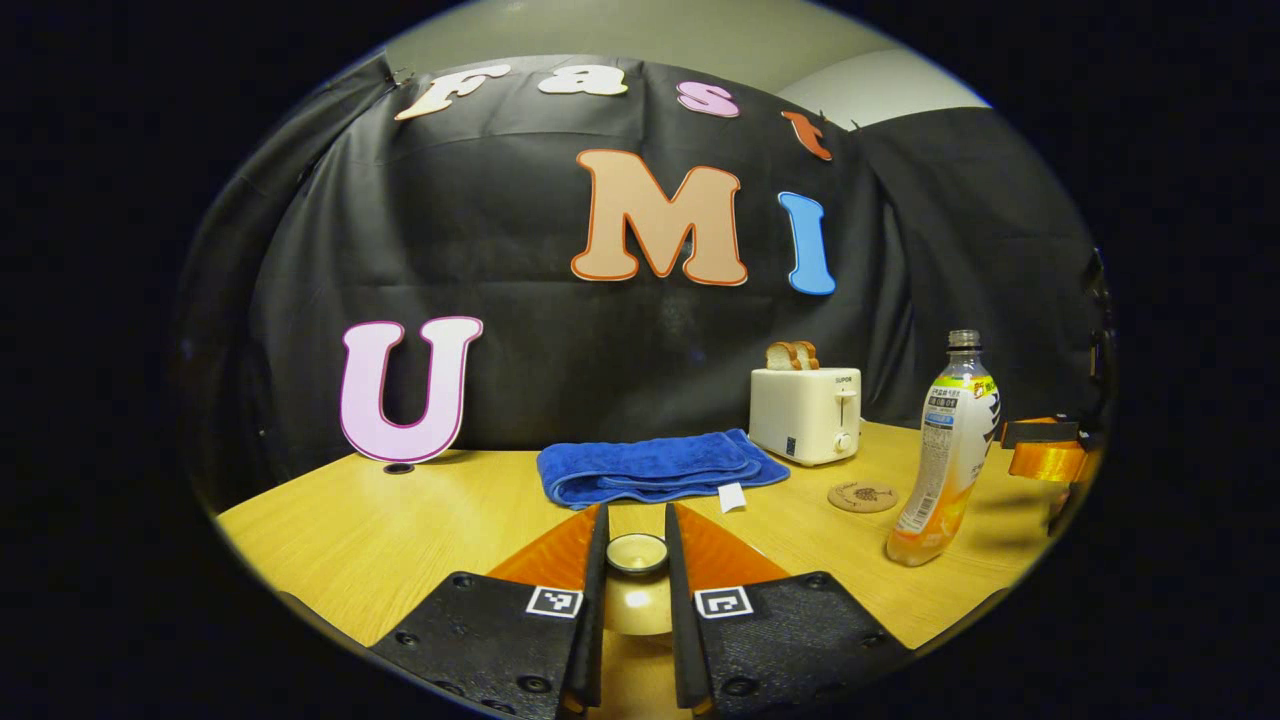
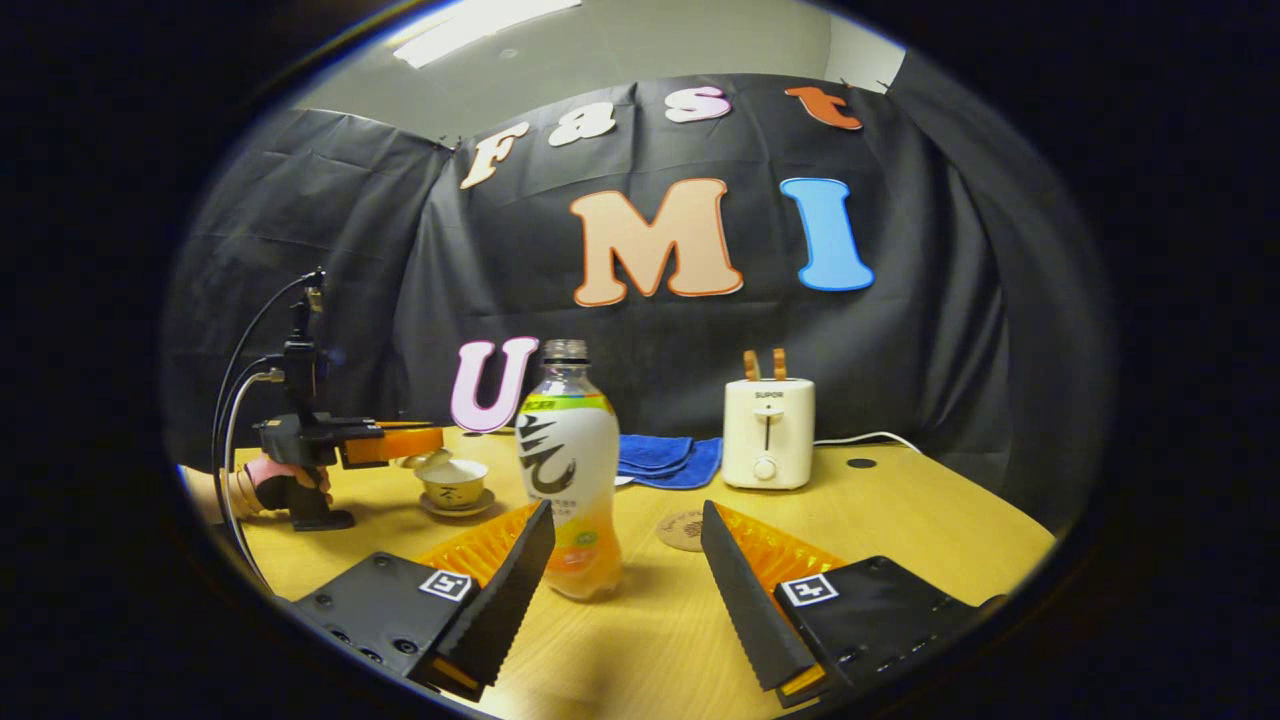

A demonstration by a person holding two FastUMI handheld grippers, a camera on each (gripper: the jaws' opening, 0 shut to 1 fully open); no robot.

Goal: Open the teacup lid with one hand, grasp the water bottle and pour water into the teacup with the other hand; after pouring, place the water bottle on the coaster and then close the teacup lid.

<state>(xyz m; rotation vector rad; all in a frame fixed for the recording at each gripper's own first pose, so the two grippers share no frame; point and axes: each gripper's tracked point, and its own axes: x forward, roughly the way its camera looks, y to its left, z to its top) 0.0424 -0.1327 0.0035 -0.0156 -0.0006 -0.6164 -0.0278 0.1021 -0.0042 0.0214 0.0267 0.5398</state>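
Fingers of the left gripper [image 1: 637, 545] clamp the teacup lid [image 1: 637, 553] above the wooden table [image 1: 400, 540], right gripper [image 2: 625, 565] fingers apart

L gripper [image 1: 637, 560]: jaws nearly together, narrow gap, both inner faces pressing a small round lid [image 1: 637, 552] between them, held level above the counter. R gripper [image 2: 625, 555]: jaws spread wide, pointing fwd, low over the counter, gripping nothing. In the right gripper view the hand [image 2: 272, 482] on the L gripper wraps its handle (cables trailing off the top).
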